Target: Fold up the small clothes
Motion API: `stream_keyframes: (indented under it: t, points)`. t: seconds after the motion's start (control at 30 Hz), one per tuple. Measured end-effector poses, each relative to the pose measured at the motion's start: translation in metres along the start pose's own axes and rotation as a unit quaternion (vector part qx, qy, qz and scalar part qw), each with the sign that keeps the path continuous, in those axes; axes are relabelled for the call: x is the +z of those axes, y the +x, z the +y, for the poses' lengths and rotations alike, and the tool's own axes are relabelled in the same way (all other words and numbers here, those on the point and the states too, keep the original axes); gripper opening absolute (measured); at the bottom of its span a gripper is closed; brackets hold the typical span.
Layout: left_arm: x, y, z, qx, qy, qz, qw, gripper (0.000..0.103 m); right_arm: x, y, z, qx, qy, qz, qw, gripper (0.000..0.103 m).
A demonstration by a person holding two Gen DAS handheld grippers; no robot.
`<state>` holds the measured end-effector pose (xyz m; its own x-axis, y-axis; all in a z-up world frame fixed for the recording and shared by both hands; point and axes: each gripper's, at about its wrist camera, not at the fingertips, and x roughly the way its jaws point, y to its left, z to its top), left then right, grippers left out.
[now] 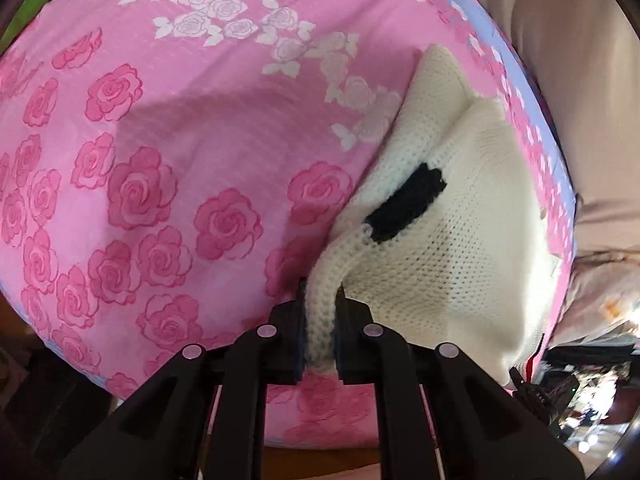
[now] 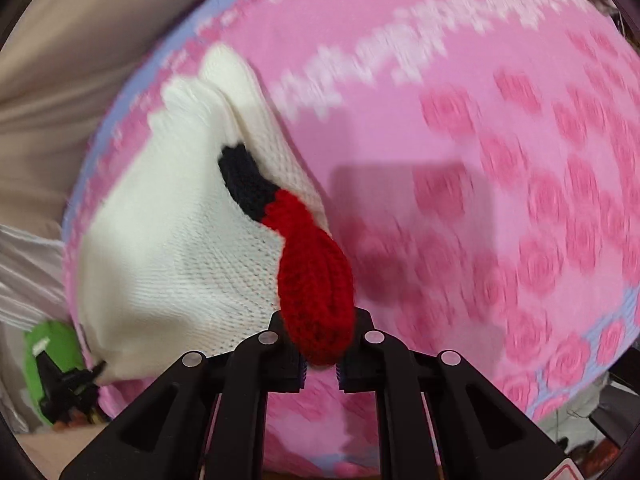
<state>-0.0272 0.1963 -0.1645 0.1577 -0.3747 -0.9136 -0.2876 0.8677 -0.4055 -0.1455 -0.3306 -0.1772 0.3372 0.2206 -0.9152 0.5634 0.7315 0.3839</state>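
Here we pinch the cream knitted garment (image 1: 448,248) in our left gripper (image 1: 320,300), while our right gripper (image 2: 320,340) clamps its red ribbed edge (image 2: 316,280) above the pink rose-patterned sheet (image 1: 180,120).

Left gripper (image 1: 322,292) and right gripper (image 2: 322,320), jaws clamped on knitwear.

I see a cream knit garment (image 1: 452,248) with a black band (image 1: 408,204) and a red ribbed edge (image 2: 316,280), on a pink bedsheet (image 1: 180,128) patterned with darker pink roses and, upper frame, white ones.
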Motion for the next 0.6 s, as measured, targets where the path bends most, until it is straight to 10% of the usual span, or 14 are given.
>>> stream_keyframes:
  t: [0.2, 0.37, 0.6]
  points:
    - [0.009, -0.034, -0.032, -0.017, 0.06, -0.059, 0.9963, 0.018, 0.011, -0.018, 0.027, -0.014, -0.055, -0.012, 0.998, 0.02]
    - [0.039, -0.076, -0.058, -0.052, 0.071, -0.143, 0.9858, 0.059, 0.039, -0.057, 0.063, -0.025, -0.105, -0.1, 0.989, 0.05]
    - [0.093, 0.003, -0.13, -0.06, 0.096, -0.103, 0.9882, 0.063, 0.102, -0.007, 0.111, 0.004, -0.126, -0.11, 0.986, 0.05]
